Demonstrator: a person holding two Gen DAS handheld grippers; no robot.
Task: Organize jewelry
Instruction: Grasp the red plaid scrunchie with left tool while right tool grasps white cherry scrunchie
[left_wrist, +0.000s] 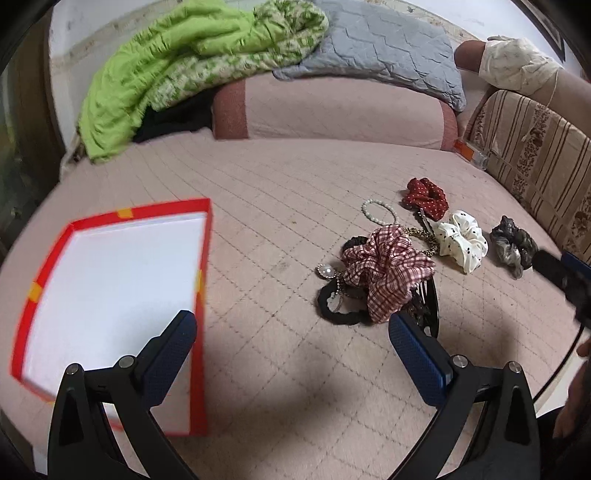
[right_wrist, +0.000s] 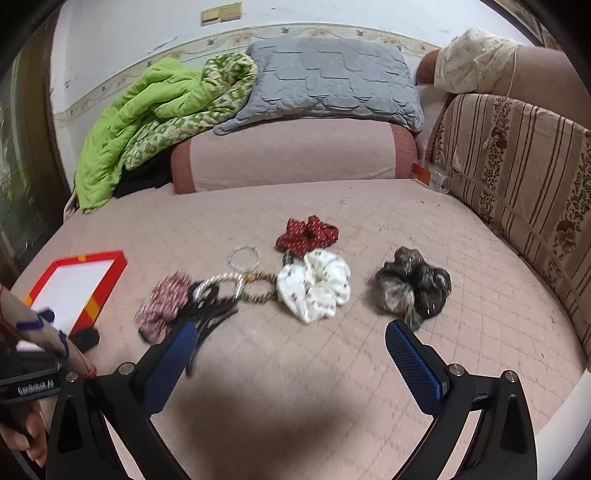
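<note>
Pink quilted bed (left_wrist: 280, 192); green blanket (left_wrist: 155, 74); grey pillow (left_wrist: 384, 55)

both wrist views look low across the bed (left_wrist: 280, 206), sharing the scrunchies (right_wrist: 314, 288).

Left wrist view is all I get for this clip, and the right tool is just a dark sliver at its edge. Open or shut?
Observer: Open. The right tool has its blue pads wide apart, nothing held.
Reviewer: What lies ahead of it?
Observer: The white dotted fabric scrunchie, roughly centred between its fingers.
Reviewer: Anything hidden behind the pink checked scrunchie?
Observer: A large pearl-bead hoop lies against it.
</note>
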